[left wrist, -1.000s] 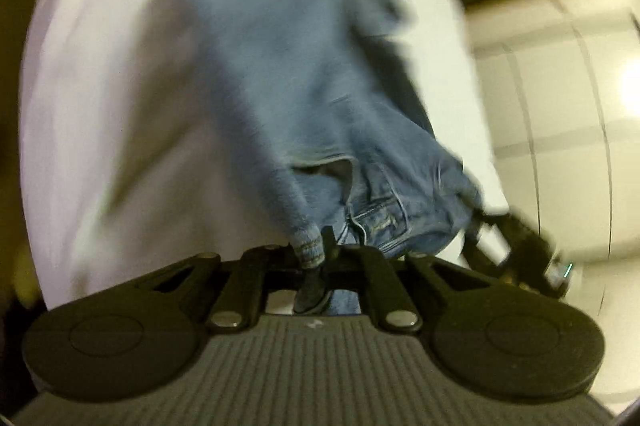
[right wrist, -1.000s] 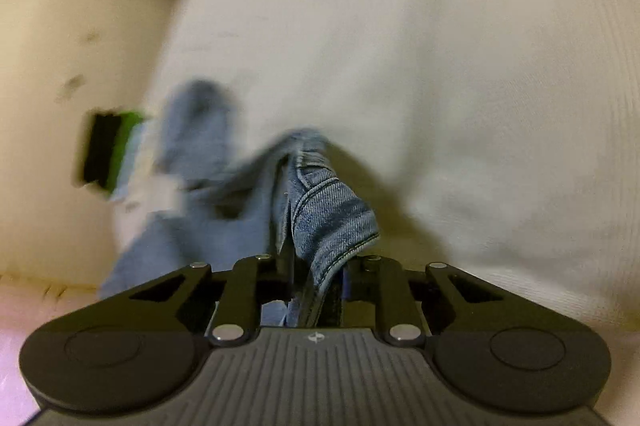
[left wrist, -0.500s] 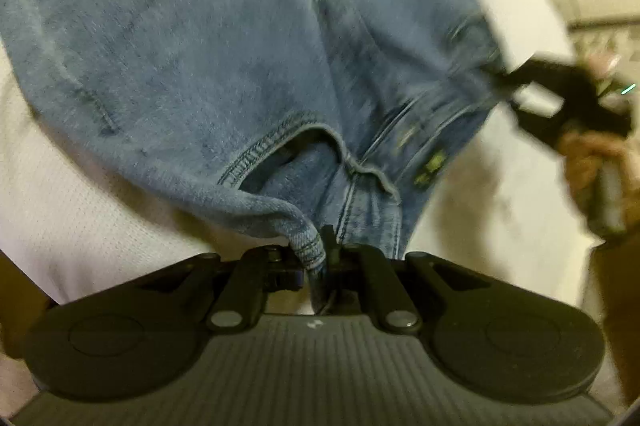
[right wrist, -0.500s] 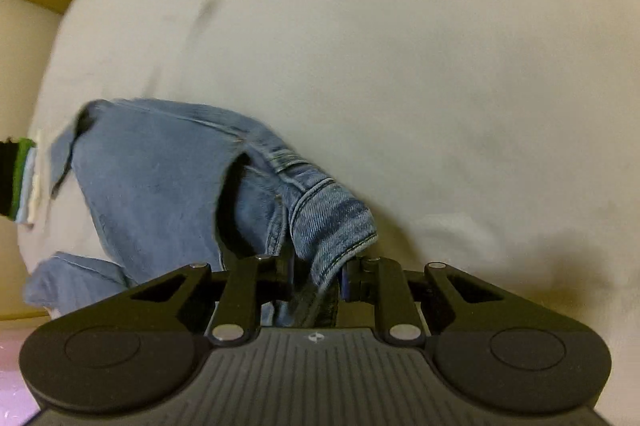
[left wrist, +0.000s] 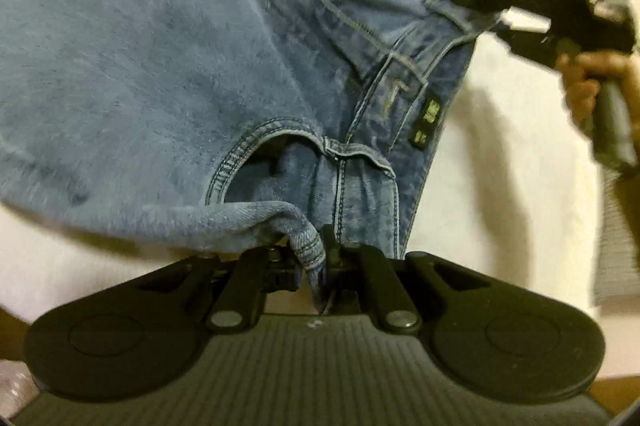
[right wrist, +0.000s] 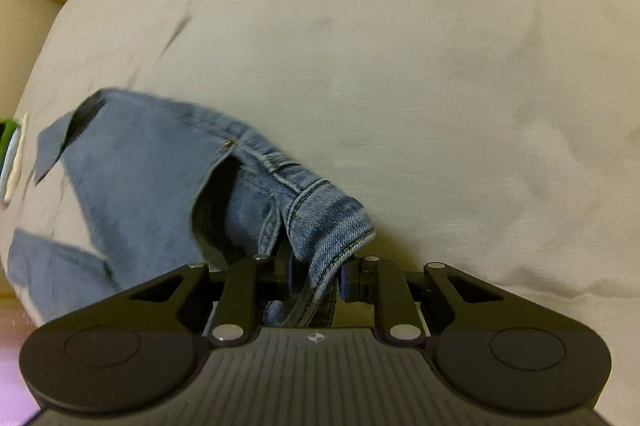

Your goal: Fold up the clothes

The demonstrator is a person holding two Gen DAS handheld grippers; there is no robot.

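White bedsheet [right wrist: 400,46] under everything, slightly creased, fills both views; yellowish wall at the edges.

Near: left gripper [left wrist: 318,258] clamped tight on a bunched corner of the jeans [left wrist: 160,66] at the waistband. Right gripper [right wrist: 316,272] has the opposite waistband corner between its jaws; the jaws have just been opening a little, yet the denim fold is wedged between the pads, so I read it as a looser grip rather than a release.

Further out: in the left view the right gripper [left wrist: 486,12] pinches the far end of the waistband, a hand [left wrist: 588,82] on its handle. Waist is stretched between the two tools, the seat and legs draped away over the sheet.

Step, my read: spreading the jeans flat by the waistband before the first fold. Next move calls for even tension on both corners, lowering the waist onto the sheet, then releasing both.

Jeans: mid-blue, faded denim, heavy stitching, pocket opening gaping, small dark label by the fly, belt loops visible. In the right view one leg lies twisted near the sheet's edge and needs straightening.
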